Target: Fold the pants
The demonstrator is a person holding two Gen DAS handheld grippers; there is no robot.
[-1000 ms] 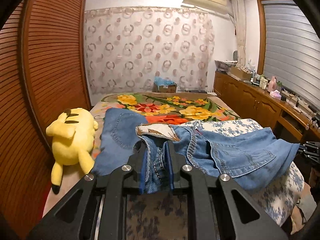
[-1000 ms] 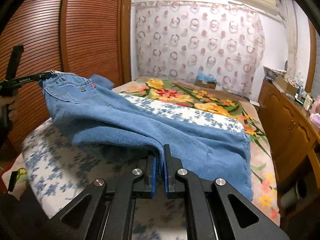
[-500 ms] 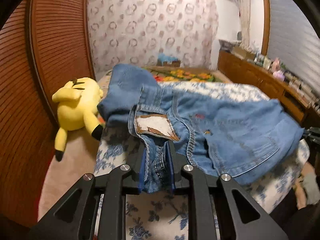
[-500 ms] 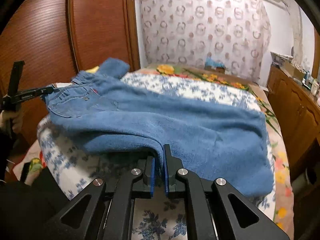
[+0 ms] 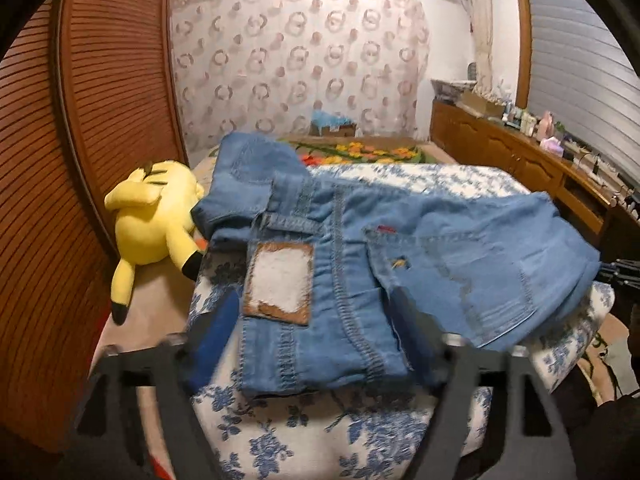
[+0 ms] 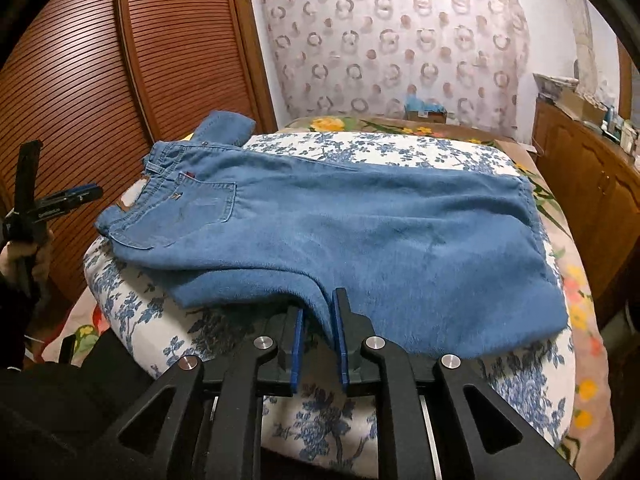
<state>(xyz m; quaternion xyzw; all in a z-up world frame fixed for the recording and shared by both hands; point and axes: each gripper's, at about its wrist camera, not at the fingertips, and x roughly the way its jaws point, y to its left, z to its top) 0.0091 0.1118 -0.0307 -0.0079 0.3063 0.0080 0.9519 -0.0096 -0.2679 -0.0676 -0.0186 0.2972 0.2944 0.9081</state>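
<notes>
Blue jeans (image 6: 360, 232) lie folded on a blue-flowered white quilt (image 6: 360, 148). In the left wrist view the waistband with its leather patch (image 5: 280, 280) lies flat between my left gripper's (image 5: 316, 328) wide-open fingers, which no longer hold it. My right gripper (image 6: 318, 320) is partly open, with a fold of the denim edge still between its blue pads (image 6: 297, 344). The left gripper also shows in the right wrist view (image 6: 68, 200), open and apart from the waistband.
A yellow plush toy (image 5: 156, 216) lies left of the jeans by the wooden slatted doors (image 5: 80, 160). A wooden cabinet (image 5: 520, 160) with bottles stands on the right. A flowered bedspread (image 6: 400, 124) lies behind the quilt.
Both grippers lowered the jeans onto the quilt. The left gripper opened wide and let go of the waistband. The right gripper's jaws parted slightly.
</notes>
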